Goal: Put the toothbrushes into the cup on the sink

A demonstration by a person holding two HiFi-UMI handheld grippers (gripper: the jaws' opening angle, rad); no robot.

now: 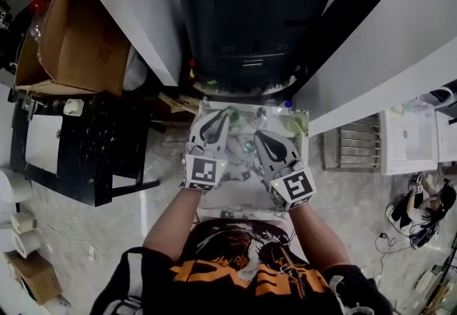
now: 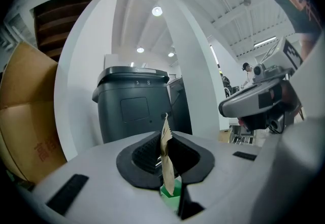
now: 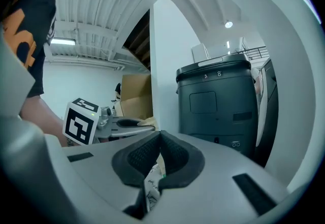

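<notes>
Both grippers hang side by side over a small marbled sink top (image 1: 246, 196) in the head view. My left gripper (image 1: 215, 121) is shut on a thin beige paper packet (image 2: 167, 154) with green at its lower end; it stands upright between the pads, and I cannot tell what is inside. My right gripper (image 1: 261, 138) is shut, its pads (image 3: 172, 154) pressed together with nothing visible between them. A pale greenish object (image 1: 293, 121) sits at the top's far right corner, too small to identify. The right gripper (image 2: 260, 100) also shows in the left gripper view.
A tall dark grey bin (image 1: 257, 13) stands right behind the sink top, between white wall panels (image 1: 143, 13). A brown cardboard box (image 1: 71, 38) and a black table (image 1: 93, 156) are at the left. A metal rack (image 1: 350, 142) is at the right.
</notes>
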